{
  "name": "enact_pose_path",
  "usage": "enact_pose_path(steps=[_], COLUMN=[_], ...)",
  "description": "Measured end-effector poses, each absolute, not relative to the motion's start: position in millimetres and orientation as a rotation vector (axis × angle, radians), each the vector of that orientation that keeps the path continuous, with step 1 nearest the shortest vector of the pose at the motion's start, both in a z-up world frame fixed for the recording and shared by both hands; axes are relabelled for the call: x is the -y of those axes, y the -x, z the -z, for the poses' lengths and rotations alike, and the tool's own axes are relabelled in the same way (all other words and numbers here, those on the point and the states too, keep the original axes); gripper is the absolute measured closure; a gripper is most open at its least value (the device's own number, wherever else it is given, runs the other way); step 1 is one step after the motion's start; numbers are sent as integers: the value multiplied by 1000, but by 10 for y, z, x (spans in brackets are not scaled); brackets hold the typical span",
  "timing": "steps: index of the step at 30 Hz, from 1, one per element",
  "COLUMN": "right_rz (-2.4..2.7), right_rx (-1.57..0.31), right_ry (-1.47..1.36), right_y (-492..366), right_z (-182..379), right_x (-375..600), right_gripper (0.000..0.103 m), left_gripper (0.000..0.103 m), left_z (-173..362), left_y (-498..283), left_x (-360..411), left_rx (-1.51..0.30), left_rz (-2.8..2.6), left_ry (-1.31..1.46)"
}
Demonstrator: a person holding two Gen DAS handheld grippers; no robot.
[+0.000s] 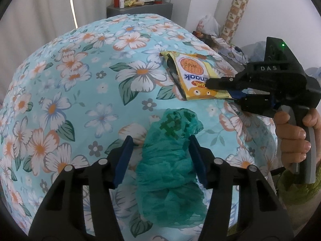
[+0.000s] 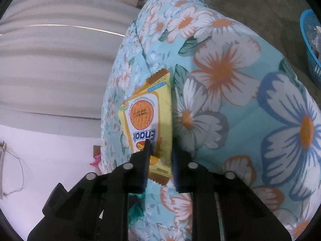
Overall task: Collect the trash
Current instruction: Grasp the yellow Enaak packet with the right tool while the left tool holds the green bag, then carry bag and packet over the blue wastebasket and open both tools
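Observation:
A yellow Enaak snack wrapper (image 1: 193, 74) lies on the floral bed sheet (image 1: 84, 84). My right gripper (image 1: 216, 89) comes in from the right, its jaws astride the wrapper's near end; in the right wrist view the wrapper (image 2: 148, 120) sits between the two fingers of that gripper (image 2: 160, 160), which still show a gap. A crumpled green plastic bag (image 1: 170, 172) lies on the sheet between the open fingers of my left gripper (image 1: 160, 160); the right blue pad (image 1: 197, 158) touches the bag's edge.
A grey cabinet (image 1: 140, 8) with a red bottle and small items stands at the far end. A patterned roll (image 1: 234, 14), a white plastic bag and clutter sit at the back right. A blue basket (image 2: 311, 46) stands on the floor.

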State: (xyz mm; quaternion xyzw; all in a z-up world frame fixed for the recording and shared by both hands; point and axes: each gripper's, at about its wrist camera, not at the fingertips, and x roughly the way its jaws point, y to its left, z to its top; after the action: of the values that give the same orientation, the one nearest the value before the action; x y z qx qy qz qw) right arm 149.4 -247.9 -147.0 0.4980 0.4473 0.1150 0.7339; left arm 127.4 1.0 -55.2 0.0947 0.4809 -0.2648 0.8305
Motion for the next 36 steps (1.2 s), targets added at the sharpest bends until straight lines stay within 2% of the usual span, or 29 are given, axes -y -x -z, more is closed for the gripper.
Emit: enact_pose_path(steps=[7, 26, 36], right_rz=[-278, -317, -352], right_rx=[-931, -846, -785], right_ry=[-1100, -1128, -1112], right_y=[-1317, -990, -886], right_z=[1366, 1164, 986], right_x=[2563, 2764, 2753], right_gripper=[97, 99, 99], left_gripper=[59, 61, 61], left_z=[522, 439, 222], left_y=[-1222, -1125, -1148], left_x=[45, 81, -5], left_rx=[-992, -914, -878], left_rz=[551, 493, 524], left_ry=[-240, -326, -256])
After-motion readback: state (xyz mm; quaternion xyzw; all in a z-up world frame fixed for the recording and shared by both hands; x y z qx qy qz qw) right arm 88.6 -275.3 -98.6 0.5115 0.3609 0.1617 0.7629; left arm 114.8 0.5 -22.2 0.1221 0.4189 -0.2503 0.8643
